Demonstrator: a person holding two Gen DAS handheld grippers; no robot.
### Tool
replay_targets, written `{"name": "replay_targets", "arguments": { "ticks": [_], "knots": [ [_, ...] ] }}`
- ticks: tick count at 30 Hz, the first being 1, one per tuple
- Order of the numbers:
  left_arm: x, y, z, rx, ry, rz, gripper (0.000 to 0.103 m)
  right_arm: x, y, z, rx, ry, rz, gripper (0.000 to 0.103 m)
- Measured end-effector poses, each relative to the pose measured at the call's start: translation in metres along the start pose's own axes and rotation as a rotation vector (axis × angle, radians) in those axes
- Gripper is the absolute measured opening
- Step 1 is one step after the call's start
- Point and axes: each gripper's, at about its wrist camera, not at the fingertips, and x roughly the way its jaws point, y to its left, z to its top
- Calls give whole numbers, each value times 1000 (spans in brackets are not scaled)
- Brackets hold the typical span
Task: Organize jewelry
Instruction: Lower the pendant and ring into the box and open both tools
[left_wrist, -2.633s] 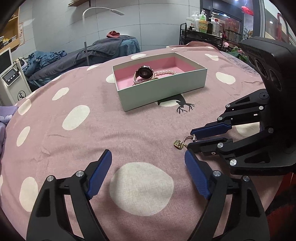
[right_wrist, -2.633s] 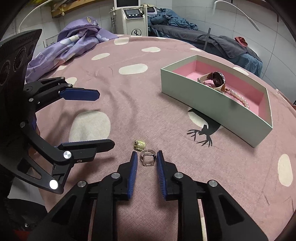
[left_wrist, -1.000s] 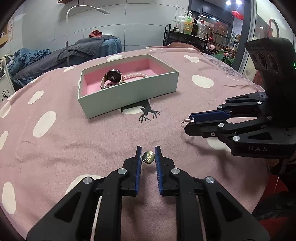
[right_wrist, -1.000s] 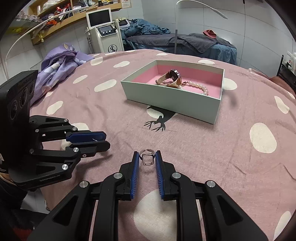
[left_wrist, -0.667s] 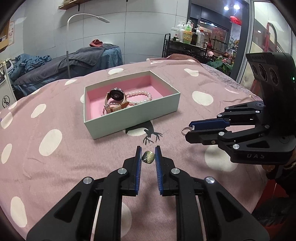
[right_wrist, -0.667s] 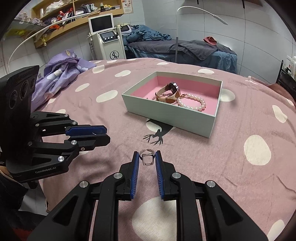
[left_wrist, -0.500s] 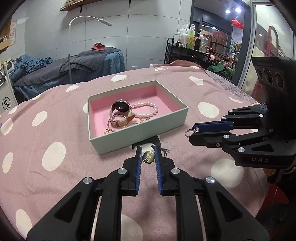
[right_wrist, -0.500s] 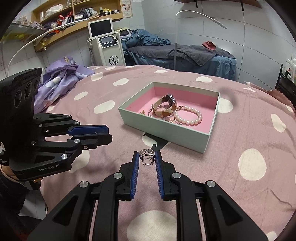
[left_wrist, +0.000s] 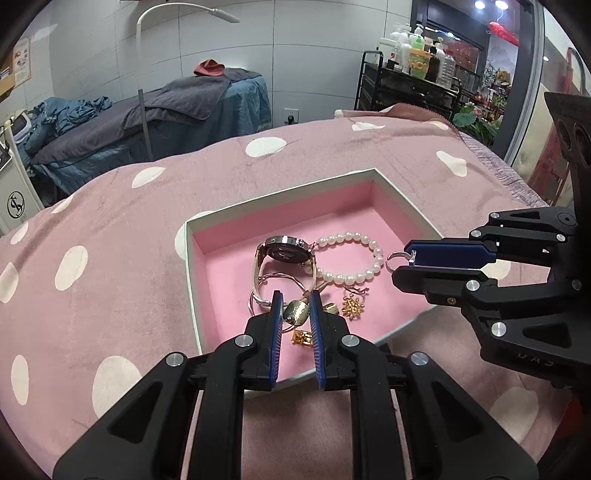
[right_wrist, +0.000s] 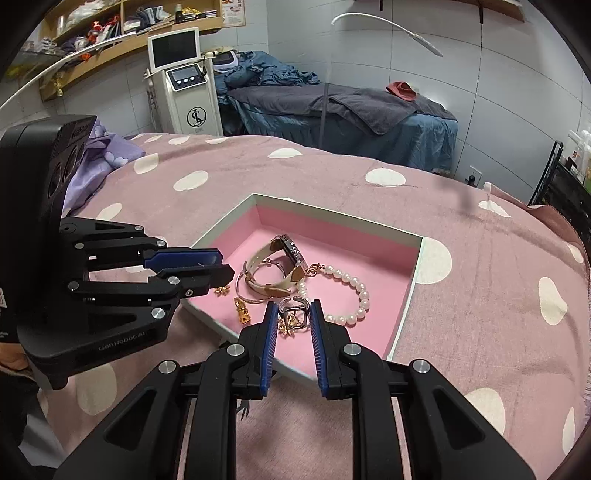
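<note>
Both grippers now over box (left_wrist: 402, 206), previously short of it: left gripper (left_wrist: 296, 312) pinching charm (left_wrist: 296, 311), right gripper (right_wrist: 293, 318) pinching ring (right_wrist: 294, 314). Dotted pink cloth (left_wrist: 110, 229); treatment bed (right_wrist: 369, 107) behind.

Left tongs (left_wrist: 296, 309) clamped, right tongs (right_wrist: 293, 317) clamped

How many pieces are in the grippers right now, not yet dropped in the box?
2. A gold charm sits between the left gripper fingers; a square-faced ring between the right gripper fingers. Both hang over the box.
</note>
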Motion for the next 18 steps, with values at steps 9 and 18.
{"name": "replay_targets", "arguments": {
  "ticks": [9, 18],
  "knots": [
    [24, 5, -1, 2, 59, 8, 15, 33, -7, 3, 1, 70, -39, 17],
    [31, 8, -2, -11, 77, 14, 15, 44, -3, 4, -34, 97, -67, 18]
  ]
}}
